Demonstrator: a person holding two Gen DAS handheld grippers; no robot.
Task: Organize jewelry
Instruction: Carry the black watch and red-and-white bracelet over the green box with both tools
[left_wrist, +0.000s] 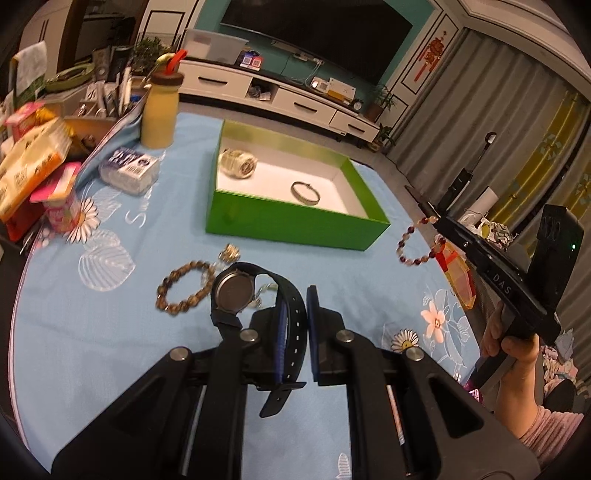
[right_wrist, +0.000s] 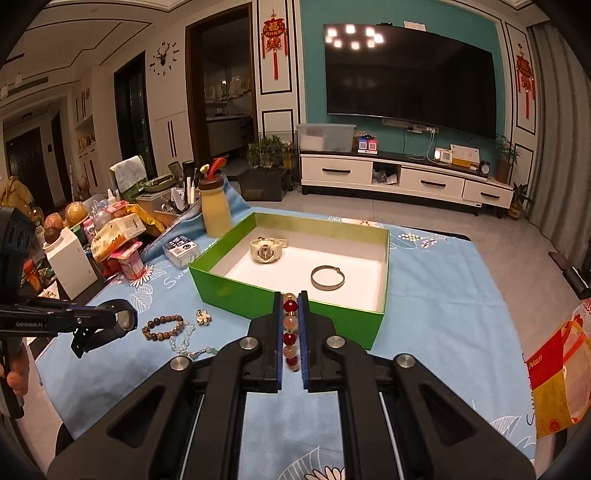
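My left gripper (left_wrist: 295, 295) is shut on the strap of a black watch (left_wrist: 234, 290) and holds it above the blue cloth; it also shows in the right wrist view (right_wrist: 110, 321). My right gripper (right_wrist: 290, 299) is shut on a red and pink bead bracelet (right_wrist: 290, 332), seen hanging in the left wrist view (left_wrist: 415, 243) to the right of the green box (left_wrist: 295, 221). The box (right_wrist: 284, 301) holds a cream watch (right_wrist: 266, 249) and a metal bangle (right_wrist: 327, 277). A brown bead bracelet (left_wrist: 183, 288), a pale bead bracelet (right_wrist: 184, 338) and a small brooch (right_wrist: 203, 316) lie on the cloth.
A yellow bottle (left_wrist: 159, 110) and a tissue pack (left_wrist: 129, 170) stand left of the box. Snack packs and clutter (left_wrist: 33, 166) crowd the table's left side. An orange plastic bag (right_wrist: 557, 373) sits at the right edge. A TV cabinet stands behind.
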